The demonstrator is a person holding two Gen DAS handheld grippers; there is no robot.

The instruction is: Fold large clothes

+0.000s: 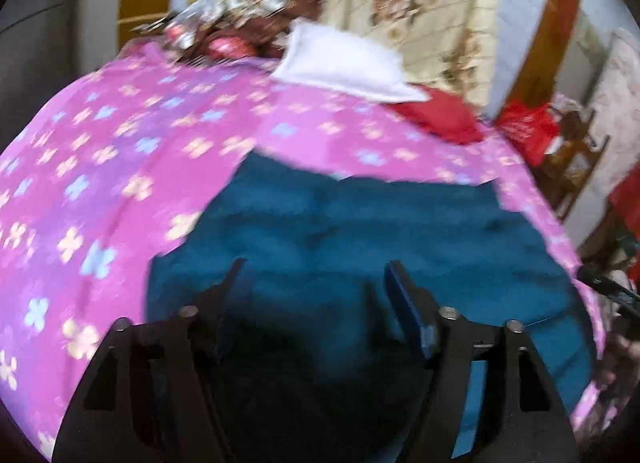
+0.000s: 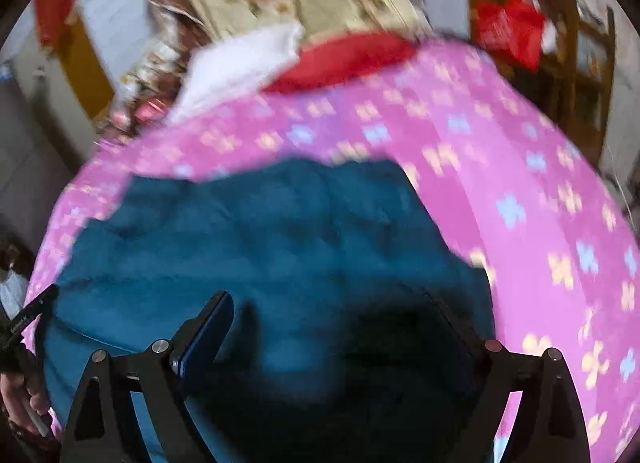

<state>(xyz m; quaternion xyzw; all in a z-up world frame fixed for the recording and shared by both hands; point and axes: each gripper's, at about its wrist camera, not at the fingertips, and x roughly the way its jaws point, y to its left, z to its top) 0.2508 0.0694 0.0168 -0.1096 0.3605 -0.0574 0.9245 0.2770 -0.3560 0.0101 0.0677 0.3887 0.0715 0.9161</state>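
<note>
A large teal-blue garment (image 1: 360,231) lies spread on a bed covered by a pink flowered sheet (image 1: 120,151). My left gripper (image 1: 316,267) is open and empty, its fingers just above the garment's near part. In the right wrist view the same garment (image 2: 260,231) fills the middle on the pink sheet (image 2: 520,183). My right gripper (image 2: 332,299) is open and empty above the garment's near edge; its right finger is dark and blurred. The other gripper shows at the right edge of the left wrist view (image 1: 608,287) and at the left edge of the right wrist view (image 2: 28,323).
A white folded cloth (image 1: 340,63) and a red cloth (image 1: 440,115) lie at the far side of the bed. A cream flowered quilt (image 1: 420,3) is piled behind them. A red bag (image 1: 524,131) and a wooden chair (image 1: 572,167) stand at the right.
</note>
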